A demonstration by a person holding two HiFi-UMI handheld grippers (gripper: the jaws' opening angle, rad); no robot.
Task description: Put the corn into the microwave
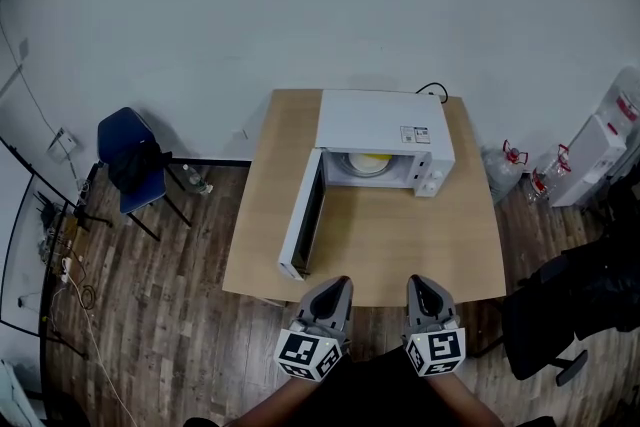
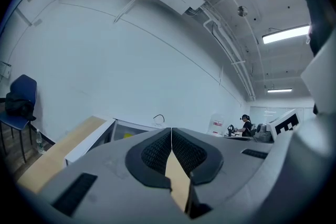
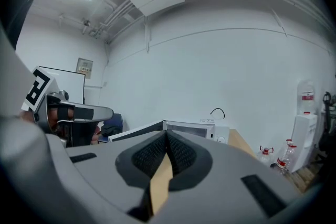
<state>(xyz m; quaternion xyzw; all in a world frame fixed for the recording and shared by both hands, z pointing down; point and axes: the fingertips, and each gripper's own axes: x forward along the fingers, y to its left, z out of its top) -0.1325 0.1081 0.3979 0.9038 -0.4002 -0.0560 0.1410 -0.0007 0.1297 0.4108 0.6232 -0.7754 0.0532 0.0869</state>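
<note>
A white microwave (image 1: 385,135) stands at the back of a wooden table (image 1: 400,245), its door (image 1: 303,215) swung open to the left. Inside, the yellow corn (image 1: 370,162) lies on a pale plate. Both grippers hover at the table's near edge, well short of the microwave. My left gripper (image 1: 340,283) is shut with nothing between its pads, as the left gripper view (image 2: 171,131) also shows. My right gripper (image 1: 418,281) is likewise shut and empty (image 3: 166,134). The left gripper view catches the corn (image 2: 127,135) as a small yellow spot in the open microwave (image 2: 131,131).
A blue chair (image 1: 130,160) stands left of the table. Water bottles (image 1: 510,160) and a white dispenser (image 1: 600,150) are at the right, with a black office chair (image 1: 570,305) nearer. A black cable (image 1: 432,90) loops behind the microwave. A person (image 2: 245,124) sits far off.
</note>
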